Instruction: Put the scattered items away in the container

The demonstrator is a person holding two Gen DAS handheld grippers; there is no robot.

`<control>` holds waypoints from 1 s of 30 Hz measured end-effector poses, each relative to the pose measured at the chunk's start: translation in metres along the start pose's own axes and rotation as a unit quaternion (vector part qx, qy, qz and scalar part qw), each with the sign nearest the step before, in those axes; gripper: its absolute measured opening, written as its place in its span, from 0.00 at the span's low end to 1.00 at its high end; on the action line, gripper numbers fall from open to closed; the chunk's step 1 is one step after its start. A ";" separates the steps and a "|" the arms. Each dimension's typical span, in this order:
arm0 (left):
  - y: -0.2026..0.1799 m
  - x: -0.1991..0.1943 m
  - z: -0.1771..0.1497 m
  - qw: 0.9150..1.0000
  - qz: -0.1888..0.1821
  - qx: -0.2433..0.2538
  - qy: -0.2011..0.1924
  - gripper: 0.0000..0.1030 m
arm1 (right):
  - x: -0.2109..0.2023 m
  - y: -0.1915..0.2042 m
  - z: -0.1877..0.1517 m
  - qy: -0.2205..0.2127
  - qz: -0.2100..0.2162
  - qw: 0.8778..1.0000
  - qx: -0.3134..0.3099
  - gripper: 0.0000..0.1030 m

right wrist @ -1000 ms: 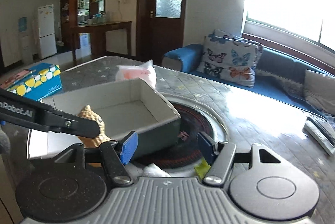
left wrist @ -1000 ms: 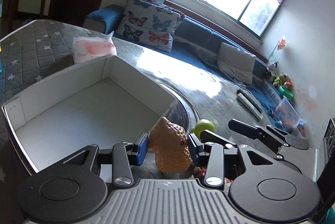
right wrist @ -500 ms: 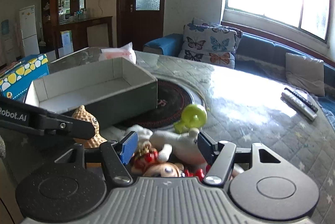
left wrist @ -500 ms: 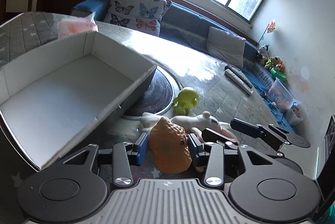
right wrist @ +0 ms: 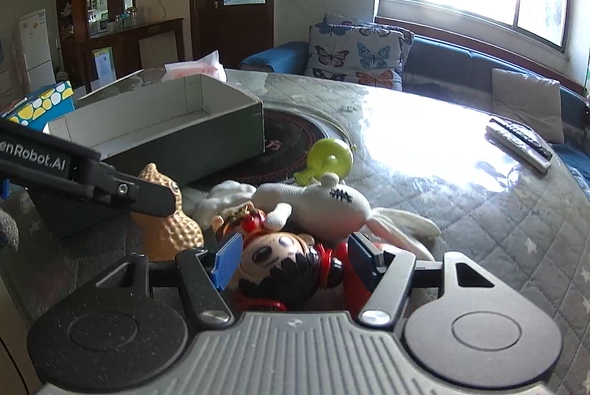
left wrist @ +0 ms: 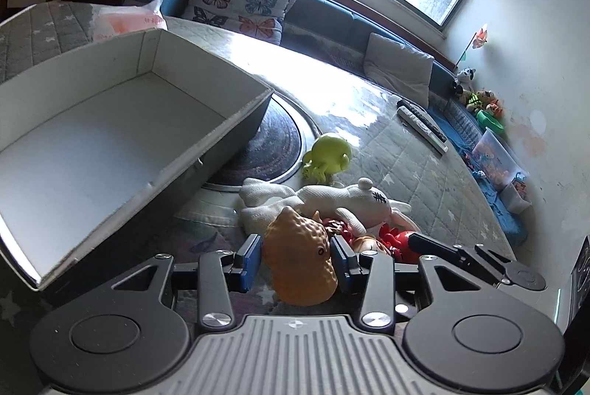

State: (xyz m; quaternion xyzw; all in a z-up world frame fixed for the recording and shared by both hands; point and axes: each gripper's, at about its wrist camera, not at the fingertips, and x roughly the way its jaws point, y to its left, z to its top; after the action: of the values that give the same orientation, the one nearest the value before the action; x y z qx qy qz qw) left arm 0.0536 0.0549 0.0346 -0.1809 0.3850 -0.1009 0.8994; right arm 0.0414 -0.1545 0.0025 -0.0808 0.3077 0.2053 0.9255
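My left gripper (left wrist: 297, 260) is shut on an orange bumpy peanut-shaped toy (left wrist: 300, 262), held low beside the toy pile; the toy also shows in the right wrist view (right wrist: 167, 221). The white-lined open box (left wrist: 110, 122) stands to the left, with nothing inside; it also shows in the right wrist view (right wrist: 166, 129). My right gripper (right wrist: 291, 260) is open, its jaws either side of a doll head with black hair and red body (right wrist: 280, 262). A white plush animal (right wrist: 317, 207) and a green toy (right wrist: 330, 157) lie just beyond.
A round dark mat (left wrist: 269, 144) lies under the box's corner. Two remote controls (right wrist: 520, 144) lie at the far right. A pink tissue pack (right wrist: 195, 70) sits behind the box. A yellow-dotted blue box (right wrist: 37, 105) is at far left.
Both grippers have dropped and pulled back from over the box to the toy pile. The left still holds the peanut toy. The right gripper has come down around the doll head.
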 end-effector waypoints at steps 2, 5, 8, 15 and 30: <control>0.000 0.004 -0.002 1.000 -0.002 -0.002 0.006 0.42 | 0.002 0.000 -0.003 0.004 0.000 1.000 -0.001 0.63; 0.000 0.009 -0.003 1.000 -0.003 -0.004 0.013 0.42 | 0.004 0.000 -0.005 0.005 0.005 1.000 0.002 0.63; 0.001 0.011 -0.004 1.000 -0.005 -0.010 0.017 0.42 | 0.003 -0.001 -0.005 0.004 0.007 1.000 0.005 0.63; 0.006 0.012 -0.003 1.000 -0.003 -0.018 0.021 0.42 | -0.002 0.005 -0.001 -0.006 0.018 1.000 -0.002 0.63; 0.013 0.005 0.009 0.998 -0.035 -0.043 0.031 0.43 | -0.006 0.048 0.004 -0.018 0.082 0.994 -0.071 0.58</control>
State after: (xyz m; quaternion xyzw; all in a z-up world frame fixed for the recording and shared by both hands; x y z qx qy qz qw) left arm 0.0642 0.0670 0.0321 -0.2295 0.4105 -0.1209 0.8742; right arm 0.0180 -0.1119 0.0082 -0.1167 0.2816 0.3030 0.9029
